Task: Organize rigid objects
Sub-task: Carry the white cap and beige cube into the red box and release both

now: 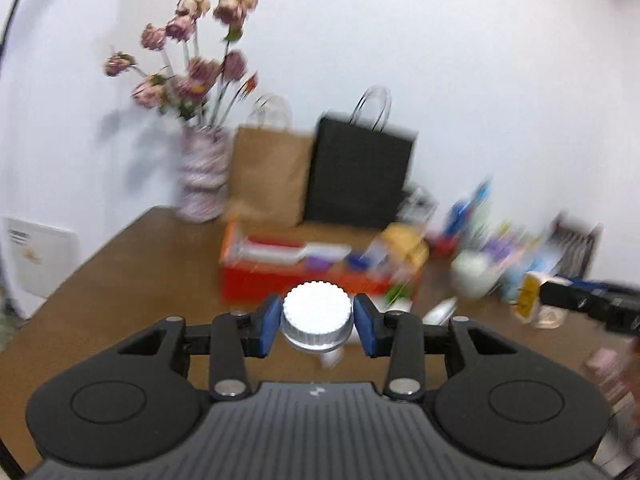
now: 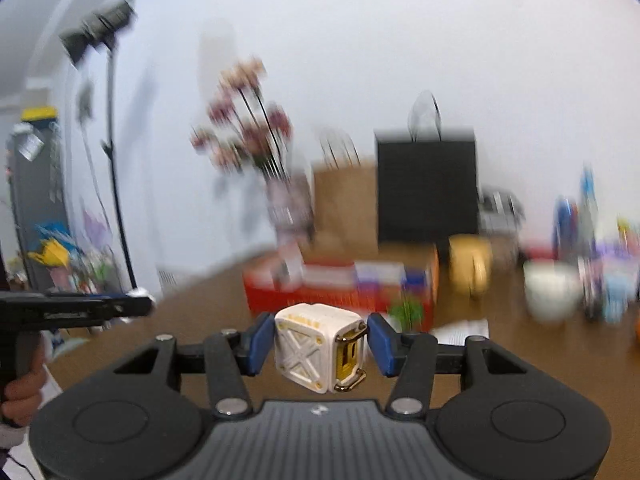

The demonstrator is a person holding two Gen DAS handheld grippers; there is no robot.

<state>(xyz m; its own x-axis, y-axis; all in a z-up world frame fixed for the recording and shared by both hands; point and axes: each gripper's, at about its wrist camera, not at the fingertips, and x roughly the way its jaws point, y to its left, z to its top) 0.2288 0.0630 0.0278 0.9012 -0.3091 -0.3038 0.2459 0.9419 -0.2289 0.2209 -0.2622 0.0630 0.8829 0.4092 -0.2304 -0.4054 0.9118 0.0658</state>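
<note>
The left gripper [image 1: 317, 322] is clenched on a small container with a white ridged cap [image 1: 317, 309], its blue pads [image 1: 271, 326] pressing the clear body just under the cap from both sides, so the piece hangs above the brown table [image 1: 120, 280]. The right gripper [image 2: 318, 346] grasps a white cube-shaped object with gold trim [image 2: 320, 350], held slightly tilted between its blue pads [image 2: 258, 344] and clear of the tabletop. From the left wrist view, an orange-red box [image 1: 304, 276] filled with mixed items sits at twelve o'clock beyond the cap, with a brown paper bag [image 1: 270, 176] and a black paper bag [image 1: 360, 176] standing side by side behind it against the white wall. A patterned vase of dried pink flowers [image 1: 202, 176] stands at eleven o'clock, just beside the brown bag. At two o'clock a white bowl [image 1: 474, 276] sits among blurred clutter. At three o'clock the right gripper enters that view, carrying the gold-and-white piece. In the right wrist view the left gripper shows at nine o'clock, with a person's hand [image 2: 22, 396] wrapped round its handle.
</note>
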